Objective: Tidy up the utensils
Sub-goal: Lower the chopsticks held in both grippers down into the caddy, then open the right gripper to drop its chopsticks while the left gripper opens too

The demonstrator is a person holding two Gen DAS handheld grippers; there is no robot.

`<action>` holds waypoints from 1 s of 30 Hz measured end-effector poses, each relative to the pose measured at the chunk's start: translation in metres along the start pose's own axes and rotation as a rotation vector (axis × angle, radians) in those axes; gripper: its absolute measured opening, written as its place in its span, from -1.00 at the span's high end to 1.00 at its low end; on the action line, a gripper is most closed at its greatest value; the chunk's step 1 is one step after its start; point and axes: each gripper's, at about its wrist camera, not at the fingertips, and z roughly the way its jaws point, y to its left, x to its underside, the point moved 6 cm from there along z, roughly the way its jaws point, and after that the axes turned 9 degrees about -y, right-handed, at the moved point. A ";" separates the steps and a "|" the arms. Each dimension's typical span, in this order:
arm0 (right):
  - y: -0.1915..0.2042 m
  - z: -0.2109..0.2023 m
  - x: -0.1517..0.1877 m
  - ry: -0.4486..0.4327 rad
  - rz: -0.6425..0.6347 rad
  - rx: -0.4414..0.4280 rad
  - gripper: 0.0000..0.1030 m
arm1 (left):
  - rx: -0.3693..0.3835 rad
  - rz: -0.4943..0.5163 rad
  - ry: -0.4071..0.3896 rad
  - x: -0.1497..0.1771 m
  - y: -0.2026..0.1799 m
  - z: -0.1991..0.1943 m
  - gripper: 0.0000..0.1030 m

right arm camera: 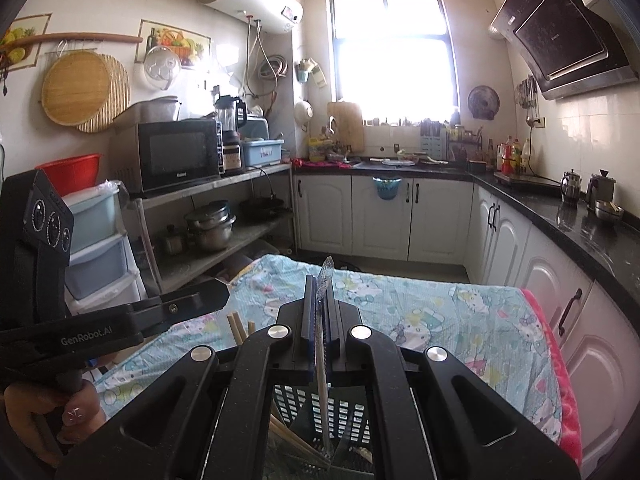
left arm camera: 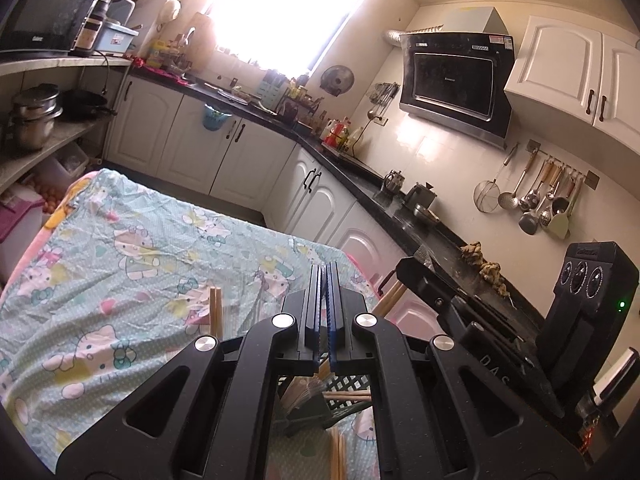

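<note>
Left gripper [left arm camera: 325, 280] clamped tight, nothing between the pads; right gripper [right arm camera: 319, 292] pinched on a thin clear-wrapped utensil [right arm camera: 322, 380] standing upright in the black slotted basket [right arm camera: 352, 416] on the cartoon-print cloth [right arm camera: 440, 316]. Wooden chopsticks [left arm camera: 215, 312] poke up from that basket — more lie inside.
</note>
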 end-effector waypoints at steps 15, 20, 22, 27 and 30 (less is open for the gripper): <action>-0.015 0.007 0.026 0.077 0.031 0.061 0.40 | -0.061 -0.013 0.039 0.013 0.016 0.003 0.64; -0.016 0.001 0.024 0.073 0.031 0.062 0.29 | -0.076 -0.007 0.026 0.010 0.018 -0.005 0.33; -0.017 -0.003 0.023 0.072 0.034 0.065 0.23 | -0.084 -0.007 0.018 0.009 0.019 -0.009 0.21; -0.016 -0.013 0.022 0.069 0.028 0.067 0.16 | -0.102 -0.006 0.000 0.004 0.021 -0.021 -0.05; -0.015 -0.021 0.022 0.065 0.025 0.067 0.12 | -0.113 0.004 -0.012 0.002 0.021 -0.029 -0.29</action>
